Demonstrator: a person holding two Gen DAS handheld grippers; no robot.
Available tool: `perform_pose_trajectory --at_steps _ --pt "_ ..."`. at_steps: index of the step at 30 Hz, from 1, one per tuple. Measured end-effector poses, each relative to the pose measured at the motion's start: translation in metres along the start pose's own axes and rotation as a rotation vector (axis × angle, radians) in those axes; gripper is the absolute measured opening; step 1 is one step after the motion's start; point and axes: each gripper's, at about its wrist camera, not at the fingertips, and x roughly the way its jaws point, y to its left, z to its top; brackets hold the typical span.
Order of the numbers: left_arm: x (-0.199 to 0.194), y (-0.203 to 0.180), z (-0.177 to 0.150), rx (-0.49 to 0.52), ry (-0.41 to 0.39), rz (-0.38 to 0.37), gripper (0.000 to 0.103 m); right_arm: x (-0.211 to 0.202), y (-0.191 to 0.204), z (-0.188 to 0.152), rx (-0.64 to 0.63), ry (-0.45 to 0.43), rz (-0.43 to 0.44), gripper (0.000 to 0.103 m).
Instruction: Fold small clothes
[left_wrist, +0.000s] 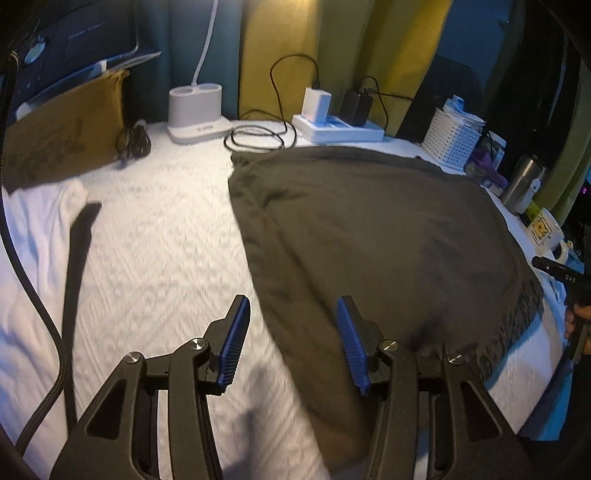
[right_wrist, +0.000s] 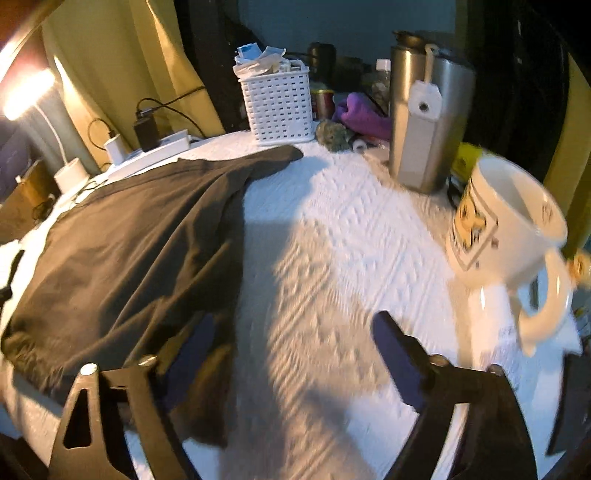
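A dark olive-grey garment (left_wrist: 373, 240) lies spread on the white quilted cover (left_wrist: 155, 236), and the right wrist view shows it (right_wrist: 122, 251) on the left half of the bed. My left gripper (left_wrist: 291, 325) hovers over the garment's near left edge, its blue pads apart and nothing between them. My right gripper (right_wrist: 291, 332) is open over bare cover beside the garment's right edge; its left finger (right_wrist: 201, 332) overlaps the cloth's hem in the picture, holding nothing. The other gripper's tip and a hand (left_wrist: 576, 314) show at the left wrist view's right edge.
A white mug (right_wrist: 506, 236) and a steel tumbler (right_wrist: 428, 122) stand close on the right. A white basket (right_wrist: 277, 107), a power strip with chargers (left_wrist: 340, 125) and a white dock (left_wrist: 195, 110) line the back. A white garment with a black strap (left_wrist: 40, 229) lies left.
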Motion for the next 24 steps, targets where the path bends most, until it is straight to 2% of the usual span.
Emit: perform_pose_trajectory --at_steps 1,2,3,12,14,16,18,19,20,23,24 --pt "-0.001 -0.001 -0.004 -0.002 0.005 -0.007 0.056 -0.001 -0.001 -0.005 0.011 0.003 0.015 0.074" --pt "-0.003 -0.002 -0.01 -0.003 0.008 -0.017 0.057 -0.002 -0.001 -0.009 0.017 0.003 0.022 0.066" --pt "-0.004 -0.003 -0.013 -0.002 0.009 -0.023 0.057 -0.004 -0.001 -0.013 0.024 0.001 0.031 0.063" --pt "-0.008 -0.013 -0.04 -0.001 0.026 -0.099 0.057 -0.013 -0.002 -0.027 0.096 -0.041 0.125 0.062" --pt "-0.001 -0.016 -0.045 0.004 0.043 -0.097 0.057 -0.009 0.003 -0.029 0.097 -0.03 0.146 0.062" --pt "-0.001 -0.02 -0.047 0.022 0.027 -0.082 0.057 -0.004 0.011 -0.032 0.089 -0.02 0.162 0.061" --pt "-0.001 -0.022 -0.049 0.034 0.025 -0.074 0.057 -0.004 0.019 -0.032 0.079 -0.026 0.172 0.056" --pt "-0.002 -0.024 -0.05 0.039 0.023 -0.081 0.05 -0.002 0.022 -0.031 0.084 -0.023 0.189 0.046" --pt "-0.001 -0.027 -0.05 0.055 0.029 -0.097 0.029 0.0 0.025 -0.031 0.091 -0.021 0.204 0.039" --pt "-0.002 -0.034 -0.052 0.088 0.031 -0.099 0.015 0.003 0.041 -0.032 0.057 -0.017 0.212 0.022" --pt "-0.006 -0.035 -0.05 0.096 0.021 -0.098 0.014 0.002 0.044 -0.032 0.049 -0.01 0.217 0.018"
